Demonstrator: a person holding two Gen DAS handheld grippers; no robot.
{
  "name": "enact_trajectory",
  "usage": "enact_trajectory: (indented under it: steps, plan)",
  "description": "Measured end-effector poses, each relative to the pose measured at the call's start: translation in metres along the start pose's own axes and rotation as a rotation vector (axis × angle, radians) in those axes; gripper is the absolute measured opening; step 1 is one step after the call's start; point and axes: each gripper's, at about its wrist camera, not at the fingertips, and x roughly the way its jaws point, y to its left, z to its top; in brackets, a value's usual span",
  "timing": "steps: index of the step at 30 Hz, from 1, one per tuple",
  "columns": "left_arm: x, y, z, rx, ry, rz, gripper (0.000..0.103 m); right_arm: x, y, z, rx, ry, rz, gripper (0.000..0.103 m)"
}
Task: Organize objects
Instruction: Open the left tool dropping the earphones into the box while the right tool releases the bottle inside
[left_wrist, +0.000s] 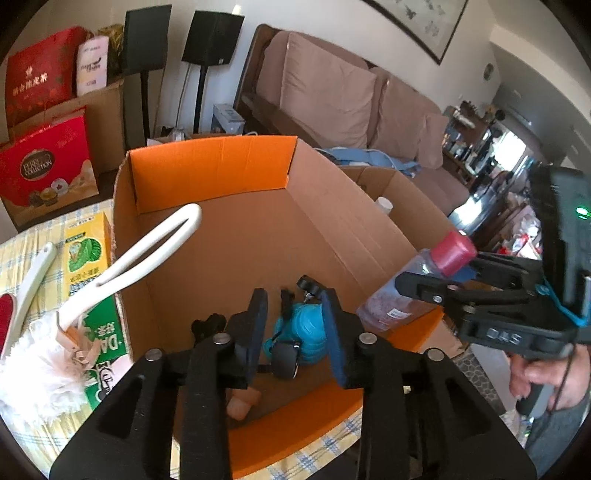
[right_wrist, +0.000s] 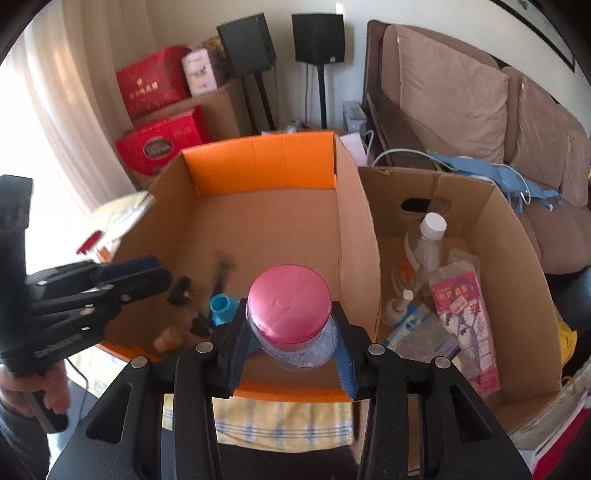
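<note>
My right gripper is shut on a clear bottle with a pink cap, held above the near rim of an open cardboard box with orange flaps. The bottle also shows in the left wrist view, over the box's right wall. My left gripper is open and empty over the box, above a teal toy with black parts lying on the box floor. The teal toy and a small peach object show in the right wrist view. A white-handled duster lies left of the box.
A second cardboard box on the right holds bottles and packets. A green and yellow carton and a red lint brush lie on the checked tablecloth at left. Red gift boxes, speakers and a sofa stand behind.
</note>
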Motion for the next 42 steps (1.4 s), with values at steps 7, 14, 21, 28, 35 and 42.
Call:
enact_trajectory:
  steps: [7,14,21,28,35,42]
  plan:
    - [-0.021,0.006,-0.005,-0.001,-0.03,0.005,0.04,0.027,0.002,0.004,-0.084,0.1,-0.031,0.041]
    - [-0.041,0.014,-0.006,-0.008,-0.052,-0.006,0.042,0.049,0.004,0.013,-0.121,0.166,-0.023,0.041]
    - [-0.054,0.023,-0.007,-0.021,-0.069,-0.005,0.043,0.067,0.0,0.033,-0.087,0.163,-0.009,0.04]
    - [-0.066,0.039,-0.015,-0.053,-0.076,0.016,0.045,0.095,-0.001,0.047,-0.102,0.203,-0.088,0.038]
    - [-0.076,0.061,-0.022,-0.097,-0.088,0.041,0.052,0.102,0.013,0.035,-0.22,0.252,-0.189,0.038]
    - [-0.087,0.077,-0.029,-0.136,-0.109,0.096,0.082,0.089,0.014,0.03,-0.208,0.223,-0.204,0.049]
